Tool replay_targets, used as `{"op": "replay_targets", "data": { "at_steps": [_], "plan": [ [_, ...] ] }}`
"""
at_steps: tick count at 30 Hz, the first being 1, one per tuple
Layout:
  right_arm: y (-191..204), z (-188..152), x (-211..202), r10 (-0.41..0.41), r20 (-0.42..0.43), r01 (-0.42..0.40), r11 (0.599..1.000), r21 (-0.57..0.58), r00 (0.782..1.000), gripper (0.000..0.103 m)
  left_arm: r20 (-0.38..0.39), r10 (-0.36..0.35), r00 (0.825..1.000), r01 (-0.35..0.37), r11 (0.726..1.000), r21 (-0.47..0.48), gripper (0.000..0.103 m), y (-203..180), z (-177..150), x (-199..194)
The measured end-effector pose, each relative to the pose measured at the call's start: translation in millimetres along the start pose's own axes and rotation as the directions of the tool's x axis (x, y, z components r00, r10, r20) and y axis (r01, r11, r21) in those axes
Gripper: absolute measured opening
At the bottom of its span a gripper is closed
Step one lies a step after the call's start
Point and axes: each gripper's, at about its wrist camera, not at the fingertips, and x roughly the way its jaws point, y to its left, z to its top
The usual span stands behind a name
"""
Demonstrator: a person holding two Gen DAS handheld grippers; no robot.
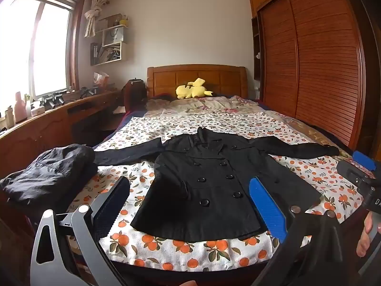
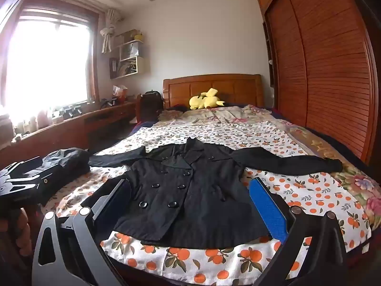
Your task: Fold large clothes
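Note:
A black double-breasted coat [image 1: 207, 178] [image 2: 188, 190] lies face up on the bed, buttoned, with both sleeves spread out sideways. Its hem is nearest to me. My left gripper [image 1: 188, 180] hovers open over the foot of the bed in front of the hem, with nothing between its fingers. My right gripper [image 2: 189, 180] hovers beside it, open and empty too. In the left wrist view the right gripper [image 1: 354, 164] shows at the right edge with a hand [image 1: 366, 233] behind it. The left gripper [image 2: 19, 178] shows at the left edge of the right wrist view.
A pile of dark folded clothes [image 1: 47, 171] [image 2: 69, 159] sits on the bed's left corner, by the coat's left sleeve. A yellow plush toy [image 1: 193, 89] lies by the wooden headboard [image 1: 197, 76]. A wardrobe [image 1: 321, 71] lines the right side and a desk [image 1: 47, 119] the left.

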Motion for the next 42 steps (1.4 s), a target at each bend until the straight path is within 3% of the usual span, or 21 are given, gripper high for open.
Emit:
{"op": "replay_targets", "data": {
  "at_steps": [42],
  "plan": [
    [-5.1,-1.7,2.5,-0.019,-0.008,0.019,1.0,0.024,1.0,0.097,0.012,-0.001,1.0,0.001,1.0,0.0,0.101,-5.6,2.7,-6.8]
  ]
}}
